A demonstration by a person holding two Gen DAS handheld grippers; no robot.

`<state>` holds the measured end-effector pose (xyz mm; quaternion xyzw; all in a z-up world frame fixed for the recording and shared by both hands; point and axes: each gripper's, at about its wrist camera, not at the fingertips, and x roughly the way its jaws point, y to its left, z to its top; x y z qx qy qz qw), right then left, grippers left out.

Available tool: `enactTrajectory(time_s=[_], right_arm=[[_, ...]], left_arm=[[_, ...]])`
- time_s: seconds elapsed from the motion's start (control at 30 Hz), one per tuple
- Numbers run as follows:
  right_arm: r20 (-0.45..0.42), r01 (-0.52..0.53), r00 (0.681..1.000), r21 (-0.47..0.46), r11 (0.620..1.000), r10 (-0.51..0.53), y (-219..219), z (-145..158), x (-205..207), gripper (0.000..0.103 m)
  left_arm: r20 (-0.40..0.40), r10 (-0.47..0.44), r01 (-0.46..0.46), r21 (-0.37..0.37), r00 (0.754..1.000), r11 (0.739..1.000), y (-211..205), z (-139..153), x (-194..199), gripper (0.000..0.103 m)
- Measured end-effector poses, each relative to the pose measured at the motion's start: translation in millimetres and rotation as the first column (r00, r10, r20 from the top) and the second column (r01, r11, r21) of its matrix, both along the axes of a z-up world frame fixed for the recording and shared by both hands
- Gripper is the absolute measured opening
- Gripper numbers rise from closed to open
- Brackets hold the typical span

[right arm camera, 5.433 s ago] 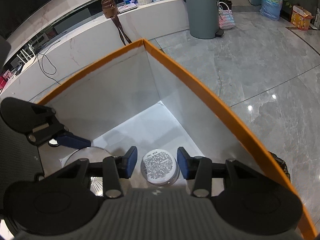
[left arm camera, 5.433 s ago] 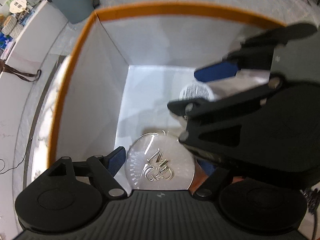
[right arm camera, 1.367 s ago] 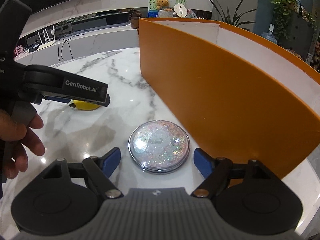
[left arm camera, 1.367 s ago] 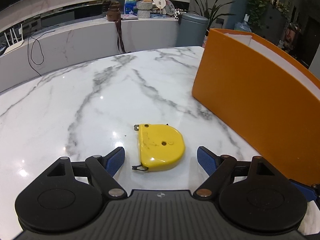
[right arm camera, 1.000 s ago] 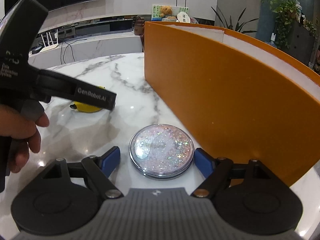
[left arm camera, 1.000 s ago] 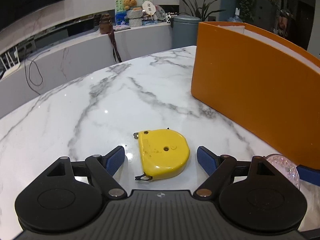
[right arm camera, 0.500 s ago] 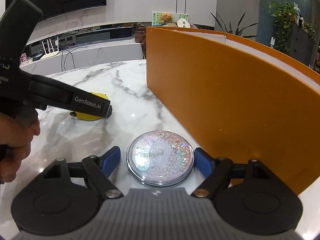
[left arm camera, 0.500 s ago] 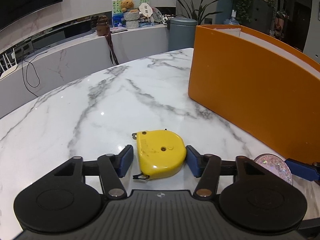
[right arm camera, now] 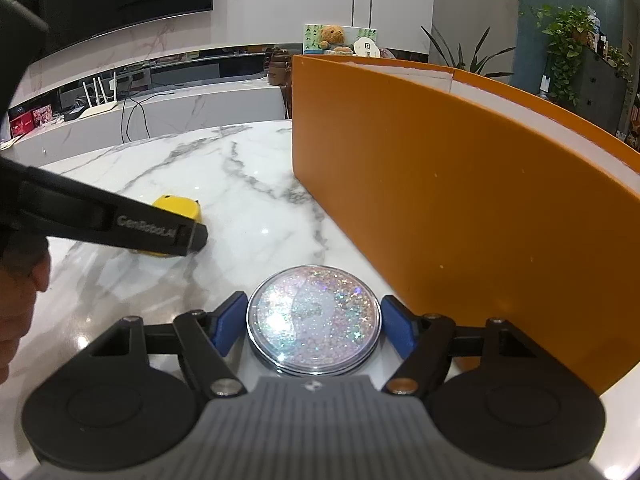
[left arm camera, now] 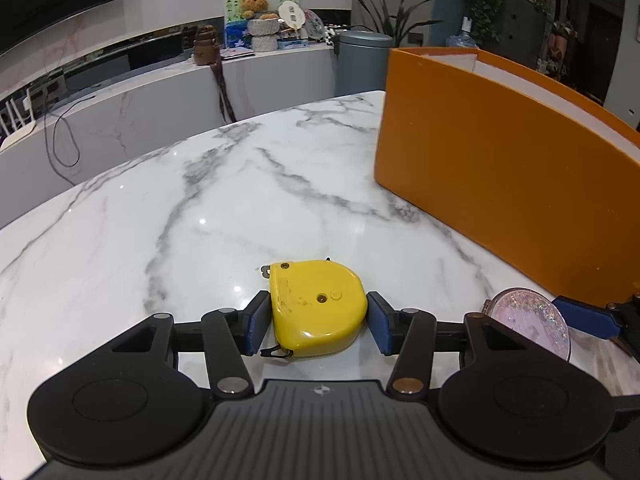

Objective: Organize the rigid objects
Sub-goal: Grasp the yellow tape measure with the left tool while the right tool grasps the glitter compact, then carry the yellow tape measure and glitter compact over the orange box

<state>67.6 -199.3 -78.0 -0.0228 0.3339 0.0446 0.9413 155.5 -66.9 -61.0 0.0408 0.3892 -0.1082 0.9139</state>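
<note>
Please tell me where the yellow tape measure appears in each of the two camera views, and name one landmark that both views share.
Left wrist view: the yellow tape measure lies low in the centre, between the blue pads of the left tool.
Right wrist view: the tape measure is at mid-left, partly hidden behind the left tool's black finger.
Shared landmark: the orange box, standing to the right in both views.

Your right gripper [right arm camera: 313, 325] brackets the glitter disc [right arm camera: 313, 319], pads [right arm camera: 228, 323] just beside its rim. The orange box [right arm camera: 460, 184] stands close on the right.
</note>
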Motion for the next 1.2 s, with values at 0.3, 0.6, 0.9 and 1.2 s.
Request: enactTrajectory(time_s=[0.3, 0.6, 0.9, 1.2], right_arm=[[0.007, -0.028, 1.0, -0.013, 1.0, 0.028, 7, 14, -5, 0.071], [0.053, -0.07, 0.996, -0.001, 0.998, 0.07, -1, 67, -21, 0.071], [0.118, -0.069, 0.991, -0.001, 0.998, 0.068, -42, 135, -38, 0.071], [0.189, -0.038, 0.981, -0.03, 0.999, 0.043, -107, 193, -51, 0.071]], left_arm=[[0.007, 0.012, -0.012, -0.005, 1.0, 1.0, 19, 25, -22, 0.058], [0.05, -0.028, 0.028, -0.004, 0.998, 1.0, 18, 80, -62, 0.059], [0.115, -0.131, 0.128, 0.029, 0.985, 0.991, -18, 131, -89, 0.059], [0.182, -0.229, 0.229, 0.018, 0.956, 0.973, -76, 169, -89, 0.059]])
